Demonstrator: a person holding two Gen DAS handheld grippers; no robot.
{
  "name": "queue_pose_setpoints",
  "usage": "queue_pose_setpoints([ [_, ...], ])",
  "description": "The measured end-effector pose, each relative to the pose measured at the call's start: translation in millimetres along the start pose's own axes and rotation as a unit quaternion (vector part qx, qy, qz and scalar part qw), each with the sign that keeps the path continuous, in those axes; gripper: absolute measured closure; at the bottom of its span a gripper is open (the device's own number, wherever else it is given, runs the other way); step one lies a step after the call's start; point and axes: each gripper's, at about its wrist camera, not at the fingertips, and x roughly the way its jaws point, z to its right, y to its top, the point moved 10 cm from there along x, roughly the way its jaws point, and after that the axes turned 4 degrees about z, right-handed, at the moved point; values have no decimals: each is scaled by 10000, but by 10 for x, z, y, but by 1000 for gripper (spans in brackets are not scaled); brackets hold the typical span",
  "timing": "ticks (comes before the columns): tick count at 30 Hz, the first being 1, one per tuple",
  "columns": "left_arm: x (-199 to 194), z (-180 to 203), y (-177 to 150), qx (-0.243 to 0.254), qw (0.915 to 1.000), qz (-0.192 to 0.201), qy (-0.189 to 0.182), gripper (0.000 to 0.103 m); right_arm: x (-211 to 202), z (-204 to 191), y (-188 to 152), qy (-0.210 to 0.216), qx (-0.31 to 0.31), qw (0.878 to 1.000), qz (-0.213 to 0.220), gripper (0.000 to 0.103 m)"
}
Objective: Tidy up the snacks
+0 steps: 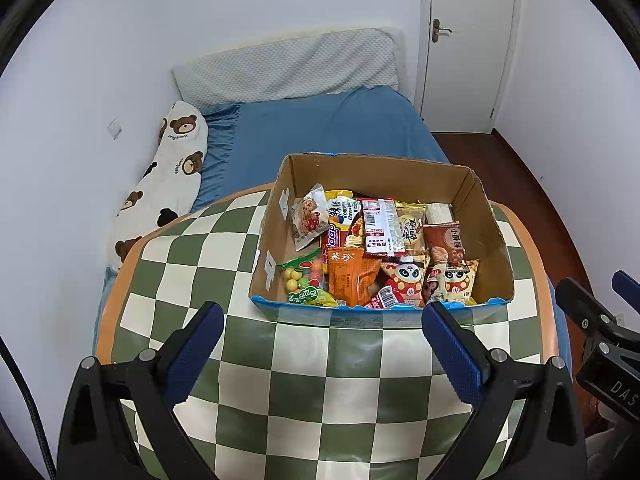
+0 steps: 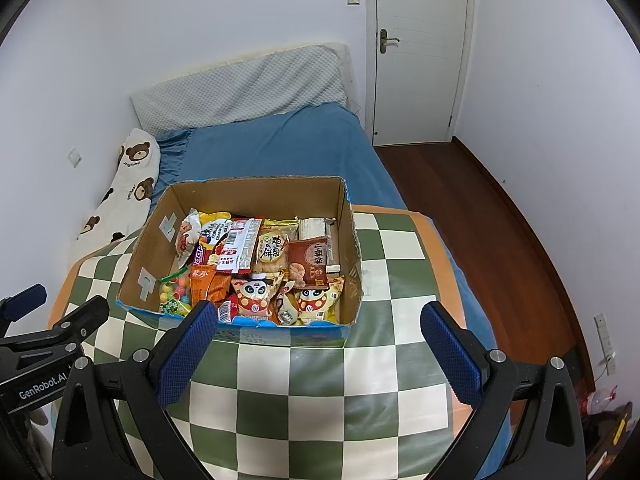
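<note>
The checkered table (image 1: 320, 380) is filling the lower frame. The cardboard box (image 1: 486, 216), centre frame, is holding every visible snack packet (image 1: 352, 276); sorting appears nearly finished. Left gripper (image 1: 322, 340) and right gripper (image 2: 320, 340) are hovering released, empty.

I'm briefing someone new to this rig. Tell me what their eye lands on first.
First the open cardboard box crammed with bright snack packets, sitting at the far end of a green-and-white checkered table. Next, the left gripper and right gripper, both open and empty, short of the box. Behind lies a blue bed.
</note>
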Motion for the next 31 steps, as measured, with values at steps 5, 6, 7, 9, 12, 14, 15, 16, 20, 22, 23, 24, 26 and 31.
queue_pose_setpoints([
  [5, -4, 5, 1, -6, 10000, 8, -4, 1, 0, 0, -1, -1, 7, 10000, 5, 0],
  [6, -5, 5, 1, -5, 10000, 9, -9, 1, -3, 2, 0, 5, 8, 10000, 6, 0],
  [7, -10, 10, 1, -6, 10000, 10, -12, 1, -12, -1, 6, 14, 0, 10000, 8, 0],
  [9, -12, 12, 1, -9, 10000, 9, -9, 1, -18, -2, 11, 19, -2, 10000, 15, 0],
  [12, -14, 12, 3, 2, 10000, 23, 2, 1, -20, 2, 10, 21, 15, 10000, 15, 0],
  [14, -13, 17, 5, -4, 10000, 19, -12, 1, -29, -3, 13, 26, 9, 10000, 13, 0],
  [15, -15, 22, 6, -6, 10000, 18, -13, 1, -37, -3, 15, 21, 8, 10000, 18, 0],
  [16, -18, 22, 8, -2, 10000, 26, -8, 1, -24, -2, 12, 36, 10, 10000, 6, 0],
  [20, -27, 36, 13, 9, 10000, 32, -19, 1, -44, -6, 23, 39, 20, 10000, 14, 0],
  [22, -27, 40, 16, 13, 10000, 35, -17, 1, -42, -6, 25, 33, 8, 10000, 22, 0],
  [23, -26, 43, 17, 8, 10000, 35, -20, 1, -51, -9, 30, 34, 14, 10000, 27, 0],
  [24, -26, 39, 14, 5, 10000, 32, -16, 1, -64, -9, 35, 31, 22, 10000, 32, 0],
  [26, -27, 38, 11, 3, 10000, 29, -21, 1, -71, -11, 35, 36, 27, 10000, 27, 0],
  [31, -26, 49, 14, 1, 10000, 34, -24, 1, -77, -16, 22, 37, 25, 10000, -5, 0],
])
